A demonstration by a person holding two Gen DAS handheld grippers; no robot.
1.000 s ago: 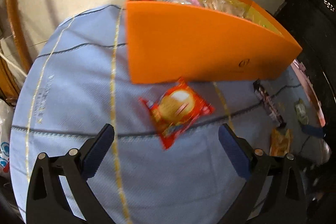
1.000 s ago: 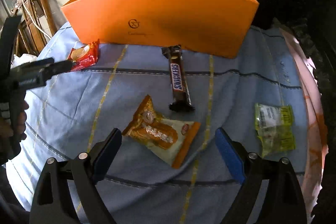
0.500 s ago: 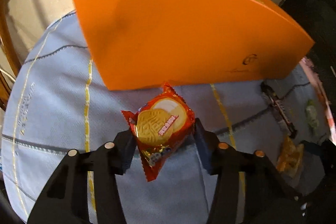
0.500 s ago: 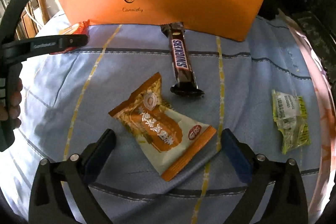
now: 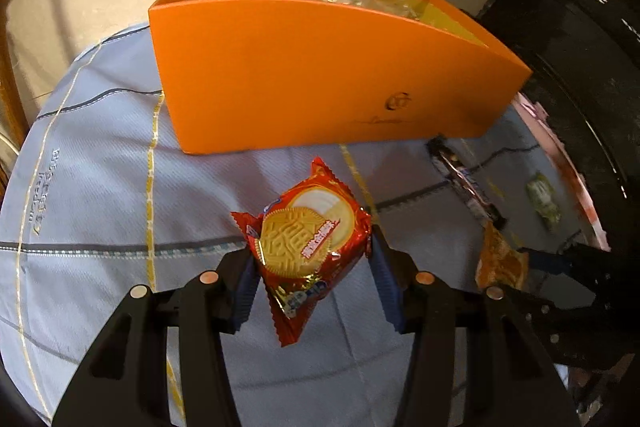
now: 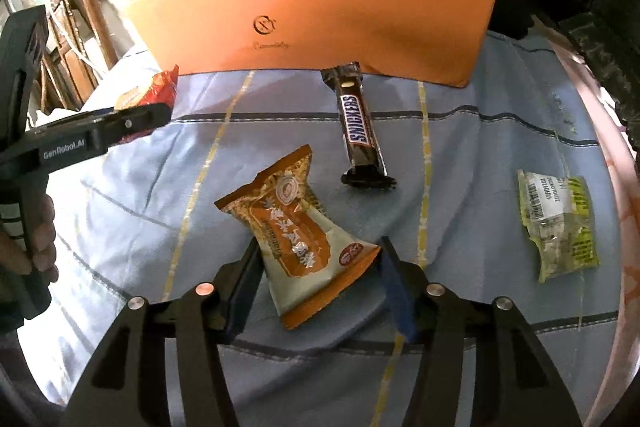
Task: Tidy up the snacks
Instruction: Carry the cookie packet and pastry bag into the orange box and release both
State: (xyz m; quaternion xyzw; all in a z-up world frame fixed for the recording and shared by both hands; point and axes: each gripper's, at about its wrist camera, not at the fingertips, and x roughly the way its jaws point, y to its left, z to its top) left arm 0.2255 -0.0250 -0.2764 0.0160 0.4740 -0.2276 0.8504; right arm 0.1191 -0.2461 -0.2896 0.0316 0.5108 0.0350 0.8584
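Note:
My left gripper [image 5: 310, 259] is shut on a red cookie packet [image 5: 308, 239], held just above the blue tablecloth [image 5: 100, 187] in front of the tall orange box [image 5: 320, 67]. Several wrapped snacks show inside the box's open top. In the right wrist view, my right gripper [image 6: 318, 267] has its jaws closing on an orange and white snack packet [image 6: 296, 239], and both pads touch the packet's sides. The red packet [image 6: 160, 87] and a left finger [image 6: 132, 121] show at the left of that view.
A Snickers bar [image 6: 360, 127] lies before the orange box [image 6: 320, 7]. A green packet [image 6: 560, 227] lies near the table's right edge. Dark carved furniture [image 5: 580, 27] stands to the right, a wooden chair [image 6: 72, 47] to the left. A person's hand [image 6: 40, 239] grips the left handle.
The left jaws closed on the red cookie packet and raised it off the cloth. The right gripper sank toward the orange and white packet, and its jaws came in against it.

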